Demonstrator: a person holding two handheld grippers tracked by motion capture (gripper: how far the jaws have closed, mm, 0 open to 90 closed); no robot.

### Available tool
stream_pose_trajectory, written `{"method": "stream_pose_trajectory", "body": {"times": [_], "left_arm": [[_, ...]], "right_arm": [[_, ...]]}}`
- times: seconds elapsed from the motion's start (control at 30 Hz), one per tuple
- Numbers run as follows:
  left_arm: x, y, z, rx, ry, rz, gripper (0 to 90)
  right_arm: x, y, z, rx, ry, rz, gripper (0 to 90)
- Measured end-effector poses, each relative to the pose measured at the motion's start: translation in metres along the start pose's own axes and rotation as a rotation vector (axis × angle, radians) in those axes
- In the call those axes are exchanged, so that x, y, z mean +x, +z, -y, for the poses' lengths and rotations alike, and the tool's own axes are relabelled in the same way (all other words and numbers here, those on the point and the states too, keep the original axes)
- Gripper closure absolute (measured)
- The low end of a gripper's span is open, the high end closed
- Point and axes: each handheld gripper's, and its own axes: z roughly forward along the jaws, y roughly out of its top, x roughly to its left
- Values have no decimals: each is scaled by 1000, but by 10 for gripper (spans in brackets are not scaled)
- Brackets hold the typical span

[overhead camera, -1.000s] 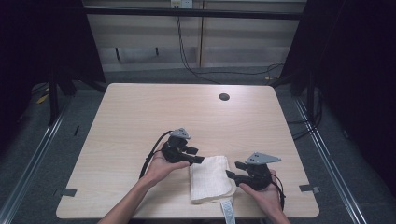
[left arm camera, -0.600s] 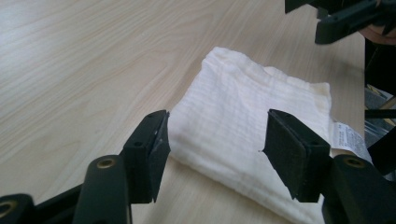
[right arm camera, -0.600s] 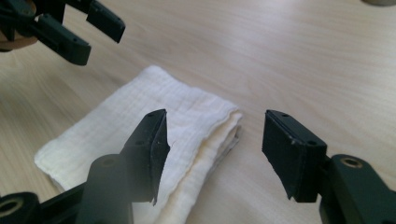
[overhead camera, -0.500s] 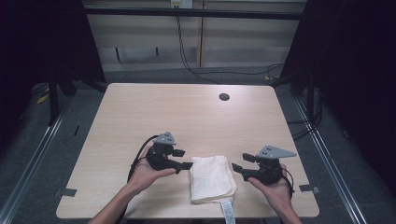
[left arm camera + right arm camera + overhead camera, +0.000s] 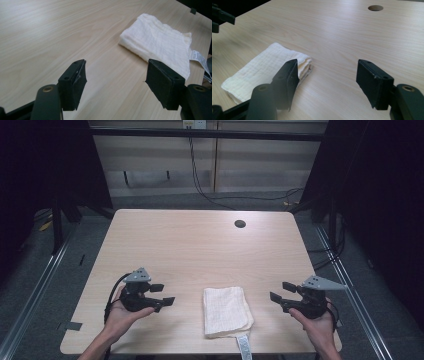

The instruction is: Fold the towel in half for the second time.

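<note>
Folded cream-white cotton towel (image 5: pixel 227 311) lies flat near the front edge of the light wooden table (image 5: pixel 200 250), between the two grippers and touching neither of them. A white care label (image 5: pixel 243 346) sticks out from its near end and hangs over the table edge.

On the person's left, the black left gripper (image 5: pixel 164 295) rests in the left hand (image 5: pixel 120 312); its jaws stand apart and hold nothing, and they point toward the towel from well apart. On the other side, the black right gripper (image 5: pixel 281 295), with a grey three-cornered plate on top, sits in the right hand (image 5: pixel 317 325). Its jaws are also spread wide and empty, near the towel but not in contact with it.

Farther back, a small round dark hole (image 5: pixel 240 224) is in the table top, toward the far right corner.

The left gripper view shows the towel (image 5: pixel 160 42) beyond the spread jaws, with printed lines on the label (image 5: pixel 200 58) that the high view does not resolve. The right gripper view shows the stacked layers at the folded end of the towel (image 5: pixel 262 67), partly behind one jaw, and the hole (image 5: pixel 375 8) far behind. At its upper left corner the other gripper's jaw tips appear, dark against the floor.
</note>
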Motion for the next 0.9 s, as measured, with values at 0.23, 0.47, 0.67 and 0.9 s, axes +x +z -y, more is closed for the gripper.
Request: {"method": "stream_pose_trajectory", "body": {"times": [0.23,0.47,0.67,0.9], "left_arm": [[7,-19,23,-14,-47,-64,274],[13,-38,50,-53,-95,-84,189],[25,-42,61,-69,-136,-91,163],[33,-42,62,-78,-153,-135,164]], "right_arm": [[-11,-13,12,-25,33,35,333],[-27,-20,31,-32,80,79,327],[-29,-20,41,-12,68,111,322],[-30,-16,43,-5,58,121,311]]}}
